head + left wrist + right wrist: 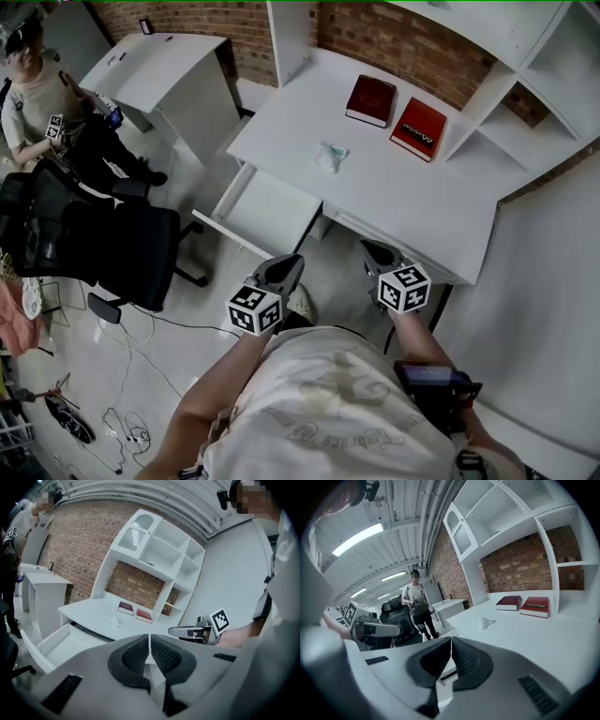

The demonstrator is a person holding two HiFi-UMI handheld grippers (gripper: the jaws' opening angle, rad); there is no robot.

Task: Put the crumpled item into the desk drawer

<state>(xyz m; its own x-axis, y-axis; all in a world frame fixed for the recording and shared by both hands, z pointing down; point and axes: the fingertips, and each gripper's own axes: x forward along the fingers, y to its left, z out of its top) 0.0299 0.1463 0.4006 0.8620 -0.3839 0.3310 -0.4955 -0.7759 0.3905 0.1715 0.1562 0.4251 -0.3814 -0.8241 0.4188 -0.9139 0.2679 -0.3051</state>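
Note:
A small crumpled white item (331, 156) lies on the white desk (412, 202), left of two red books; it also shows in the left gripper view (114, 620) and the right gripper view (485, 622). The desk drawer (265, 212) stands pulled out at the desk's left front, with nothing visible inside (61, 641). My left gripper (281, 270) hangs shut and holds nothing, in front of the drawer. My right gripper (377, 253) is shut too, holding nothing, below the desk's front edge. Both are well short of the crumpled item.
Two red books (371, 99) (418, 128) lie at the back of the desk under white shelves (525, 56). A black office chair (94, 239) stands left of the drawer. A second white desk (164, 66) and a seated person (37, 103) are at the far left.

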